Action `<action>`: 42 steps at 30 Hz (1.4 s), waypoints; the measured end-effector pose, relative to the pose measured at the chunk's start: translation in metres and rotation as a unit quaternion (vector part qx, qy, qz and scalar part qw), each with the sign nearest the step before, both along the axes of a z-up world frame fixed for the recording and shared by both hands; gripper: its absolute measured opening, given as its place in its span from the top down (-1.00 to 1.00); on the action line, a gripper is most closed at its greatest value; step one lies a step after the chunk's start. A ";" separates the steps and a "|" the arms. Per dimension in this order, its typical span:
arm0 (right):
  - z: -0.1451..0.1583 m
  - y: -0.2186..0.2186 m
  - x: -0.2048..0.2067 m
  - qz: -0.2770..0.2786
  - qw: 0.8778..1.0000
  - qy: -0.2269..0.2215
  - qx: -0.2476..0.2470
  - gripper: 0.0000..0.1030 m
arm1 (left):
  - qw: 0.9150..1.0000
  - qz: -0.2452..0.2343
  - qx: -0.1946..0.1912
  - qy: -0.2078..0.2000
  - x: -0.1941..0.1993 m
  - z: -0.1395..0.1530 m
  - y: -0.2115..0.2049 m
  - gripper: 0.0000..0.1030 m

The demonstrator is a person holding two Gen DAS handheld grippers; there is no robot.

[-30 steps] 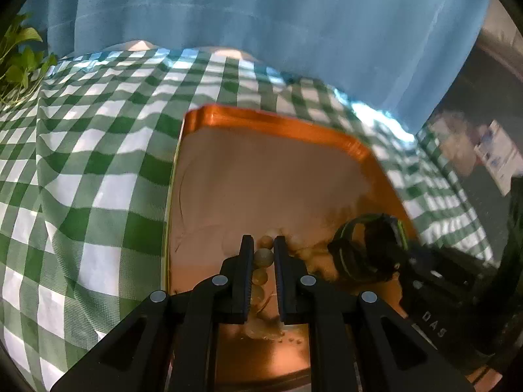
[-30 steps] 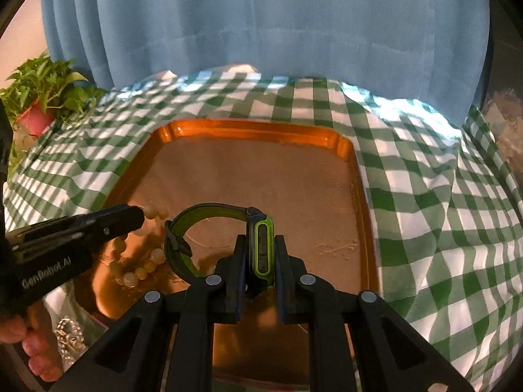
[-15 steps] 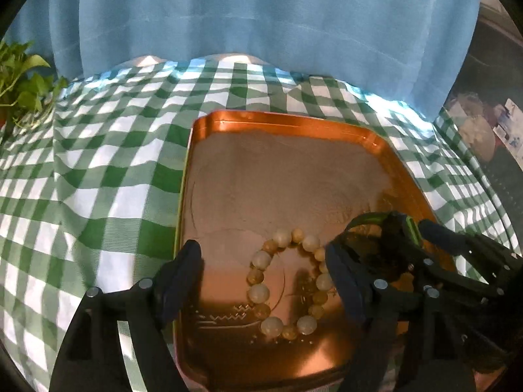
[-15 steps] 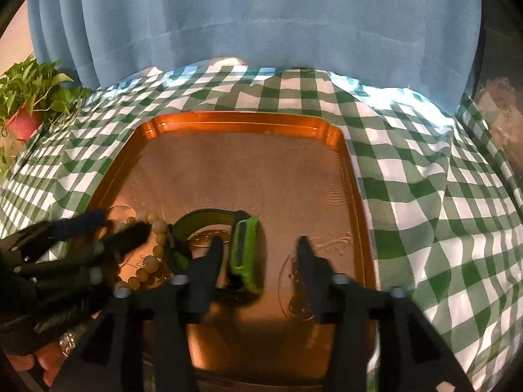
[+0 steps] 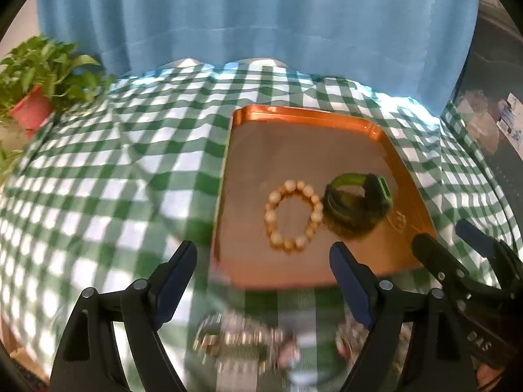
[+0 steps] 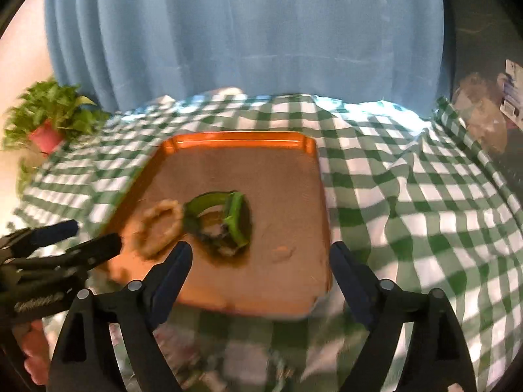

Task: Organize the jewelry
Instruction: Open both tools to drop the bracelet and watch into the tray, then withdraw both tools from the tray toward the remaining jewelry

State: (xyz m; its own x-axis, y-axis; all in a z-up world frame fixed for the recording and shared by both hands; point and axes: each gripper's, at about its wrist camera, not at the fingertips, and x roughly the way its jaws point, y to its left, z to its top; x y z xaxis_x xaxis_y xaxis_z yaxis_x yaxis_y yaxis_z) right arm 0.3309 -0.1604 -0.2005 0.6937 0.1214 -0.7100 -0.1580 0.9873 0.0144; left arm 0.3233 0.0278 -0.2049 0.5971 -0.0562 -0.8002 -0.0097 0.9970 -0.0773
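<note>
1. Left gripper (image 5: 263, 254): jaws spread wide and opening further, nothing between them. Positioned over the tablecloth (image 5: 98, 179) at the near edge of the copper tray (image 5: 294, 112).
2. Right gripper (image 6: 261, 254): jaws likewise spread and opening, nothing pinched. Positioned over the tray's near rim.
3. Already placed in the tray: bead bracelet (image 5: 292, 217), lying flat as an open ring, and green watch (image 5: 358, 201), resting on its side just to the right of it, the two touching or nearly so.
4. Remaining jewelry (image 5: 242, 336): metallic, blurred, apparently a linked band with further pieces beside it, lying on the cloth below the left fingertips, nearer the person than the tray.
5. Deciding relation: remaining pieces lie behind and beneath both sets of fingers, not ahead. Long axis of the band appears to run left to right, across the left jaws' closing line.
6. Nearer hand, as judged: left. Pull back and descend before closing.
</note>
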 end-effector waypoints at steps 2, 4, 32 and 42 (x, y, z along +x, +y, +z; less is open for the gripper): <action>0.014 -0.001 -0.019 -0.001 1.000 -0.011 0.008 -0.74 | 1.000 -0.005 -0.004 -0.023 -0.025 0.015 -0.001 -0.62; 0.030 -0.002 -0.043 -0.006 0.999 -0.038 0.000 -0.98 | 0.998 -0.005 -0.007 -0.055 -0.054 0.029 0.000 -0.67; 0.130 0.029 -0.281 0.032 0.990 -0.135 0.025 -0.92 | 0.988 0.008 -0.005 -0.154 -0.264 0.122 0.022 -0.76; 0.103 0.028 -0.262 0.028 0.994 -0.105 0.016 -0.12 | 0.988 -0.047 -0.023 -0.144 -0.244 0.094 0.019 -0.76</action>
